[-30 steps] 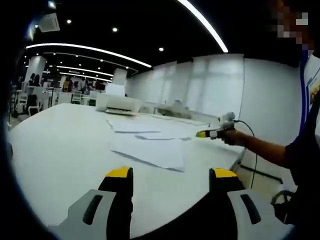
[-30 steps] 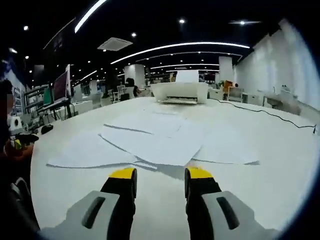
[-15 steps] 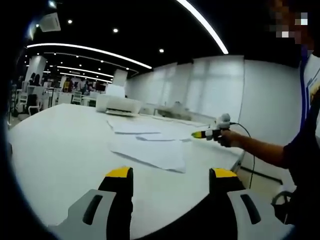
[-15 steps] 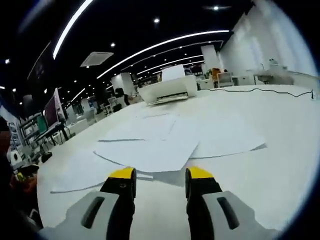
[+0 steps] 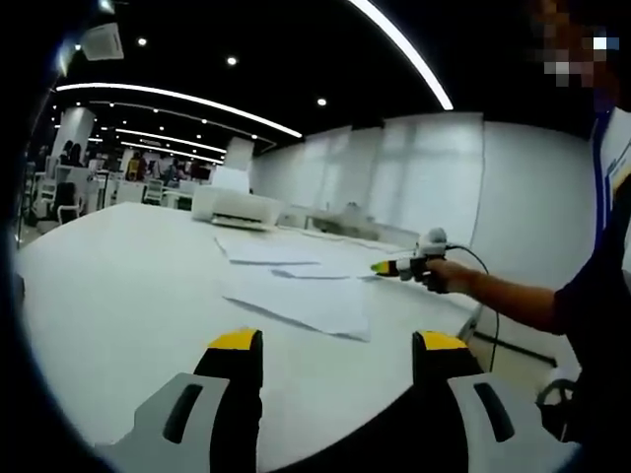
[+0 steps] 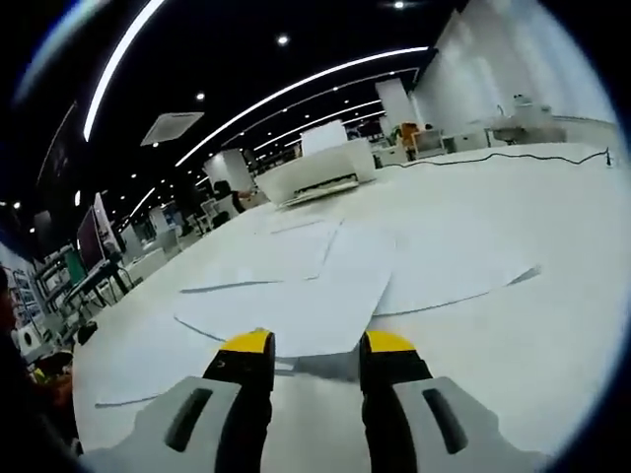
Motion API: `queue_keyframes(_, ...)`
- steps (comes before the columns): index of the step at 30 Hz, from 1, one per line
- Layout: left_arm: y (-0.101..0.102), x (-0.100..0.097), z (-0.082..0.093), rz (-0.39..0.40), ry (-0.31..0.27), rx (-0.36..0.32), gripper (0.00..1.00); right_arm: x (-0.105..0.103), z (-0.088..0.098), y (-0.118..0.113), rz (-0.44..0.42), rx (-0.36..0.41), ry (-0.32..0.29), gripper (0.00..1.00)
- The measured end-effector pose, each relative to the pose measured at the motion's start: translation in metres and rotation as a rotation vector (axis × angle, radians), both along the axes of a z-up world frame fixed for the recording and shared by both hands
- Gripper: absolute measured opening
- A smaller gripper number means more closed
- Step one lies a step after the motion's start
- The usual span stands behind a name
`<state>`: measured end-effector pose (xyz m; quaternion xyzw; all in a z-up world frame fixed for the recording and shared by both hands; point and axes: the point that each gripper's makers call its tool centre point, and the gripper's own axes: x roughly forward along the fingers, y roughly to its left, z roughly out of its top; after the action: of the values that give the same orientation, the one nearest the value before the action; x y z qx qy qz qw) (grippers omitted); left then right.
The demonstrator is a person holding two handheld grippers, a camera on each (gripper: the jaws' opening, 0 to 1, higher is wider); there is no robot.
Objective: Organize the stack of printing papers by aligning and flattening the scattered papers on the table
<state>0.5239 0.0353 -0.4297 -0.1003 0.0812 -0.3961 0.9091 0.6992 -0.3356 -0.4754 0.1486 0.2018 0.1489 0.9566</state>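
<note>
Currently the right gripper (image 6: 315, 343) is seen with its fingers parted narrowly, holding nothing, just short of the nearest edge of the scattered papers (image 6: 296, 310) on the white table (image 6: 513, 325). The left gripper (image 5: 340, 342) is held wide and empty over the table's near edge, with a printer (image 5: 235, 206) beyond the papers.

Printer: white printer (image 5: 235, 206) sits at the table's far end.
Cable: black cable (image 6: 493, 158) trails across the tabletop.
</note>
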Motion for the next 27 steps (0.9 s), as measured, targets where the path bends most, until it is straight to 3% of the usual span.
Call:
queue_keyframes(9, 0.001, 0.002, -0.001, 0.003, 0.001, -0.003, 0.64, 0.008, -0.002, -0.002, -0.022, 0.020, 0.005, 0.28)
queue_keyframes(27, -0.002, 0.003, -0.005, 0.000, 0.010, -0.006, 0.64, 0.022, -0.004, -0.012, -0.050, 0.042, -0.002, 0.06)
